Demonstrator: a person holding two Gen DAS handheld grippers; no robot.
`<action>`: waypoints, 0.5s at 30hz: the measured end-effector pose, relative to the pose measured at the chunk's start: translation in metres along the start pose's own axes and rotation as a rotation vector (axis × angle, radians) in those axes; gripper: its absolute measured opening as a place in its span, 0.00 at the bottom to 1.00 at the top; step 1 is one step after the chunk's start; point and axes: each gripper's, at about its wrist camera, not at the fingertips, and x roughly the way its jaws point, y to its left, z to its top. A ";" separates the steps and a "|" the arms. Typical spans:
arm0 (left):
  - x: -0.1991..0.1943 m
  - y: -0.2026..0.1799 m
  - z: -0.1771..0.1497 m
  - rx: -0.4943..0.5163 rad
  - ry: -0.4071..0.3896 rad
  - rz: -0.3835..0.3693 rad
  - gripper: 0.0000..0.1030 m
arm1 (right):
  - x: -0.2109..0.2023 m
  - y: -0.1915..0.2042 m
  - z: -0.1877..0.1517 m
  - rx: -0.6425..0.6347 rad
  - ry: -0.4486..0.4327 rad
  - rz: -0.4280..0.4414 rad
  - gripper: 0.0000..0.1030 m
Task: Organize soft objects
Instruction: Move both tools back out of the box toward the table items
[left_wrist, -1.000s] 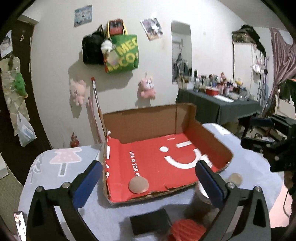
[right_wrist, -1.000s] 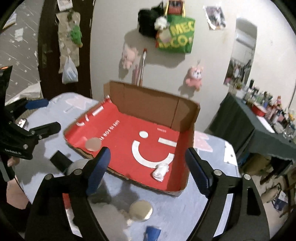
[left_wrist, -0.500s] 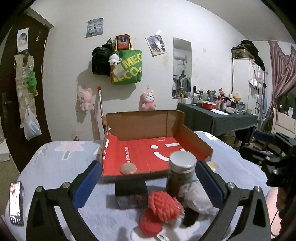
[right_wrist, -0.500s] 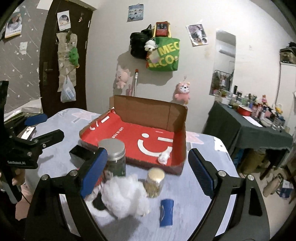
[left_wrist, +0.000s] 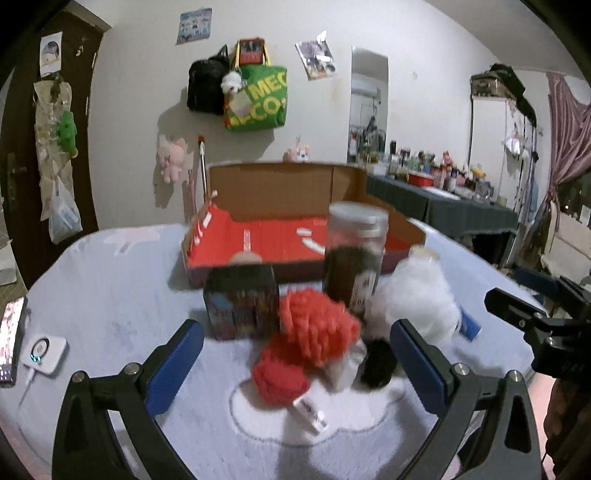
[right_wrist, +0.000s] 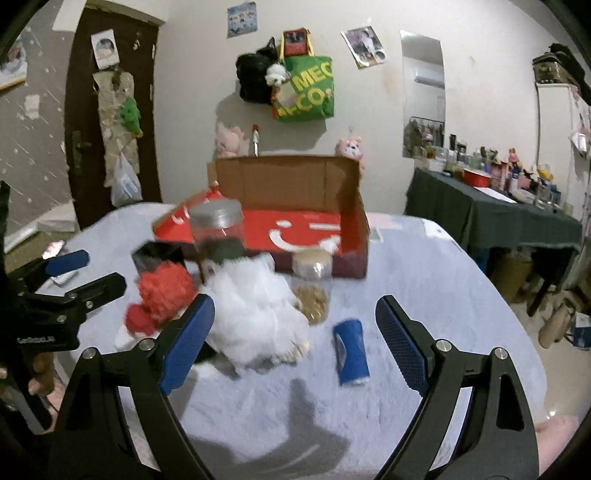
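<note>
A red knitted soft toy (left_wrist: 310, 339) lies on the table, right in front of my open left gripper (left_wrist: 295, 362); it also shows in the right wrist view (right_wrist: 162, 291). A white fluffy soft toy (left_wrist: 413, 302) lies to its right, and in the right wrist view (right_wrist: 255, 314) it sits by the left finger of my open right gripper (right_wrist: 295, 339). A small black soft thing (left_wrist: 378, 363) lies between them. Behind stands an open cardboard box with a red inside (left_wrist: 273, 236), also in the right wrist view (right_wrist: 295, 221), holding a round tan pad (left_wrist: 245, 257) and a small white piece (right_wrist: 330, 243).
A tall jar with a grey lid (left_wrist: 354, 254), a dark printed box (left_wrist: 240, 306), a small jar (right_wrist: 312, 284) and a blue tube (right_wrist: 351, 350) stand among the toys. A phone (left_wrist: 9, 339) and white device (left_wrist: 44, 352) lie at the table's left edge.
Both grippers have dropped lower and pulled back toward the table's near edge, so the toys and jars now fill the foreground. Both stay open and empty.
</note>
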 end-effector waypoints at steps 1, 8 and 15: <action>0.003 0.000 -0.003 -0.003 0.009 -0.003 1.00 | 0.003 0.001 -0.004 -0.004 0.003 -0.010 0.87; 0.021 0.004 -0.025 -0.018 0.082 -0.003 1.00 | 0.022 0.003 -0.029 0.012 0.045 0.007 0.87; 0.028 0.009 -0.027 -0.025 0.101 0.009 1.00 | 0.034 0.000 -0.036 0.037 0.076 0.025 0.87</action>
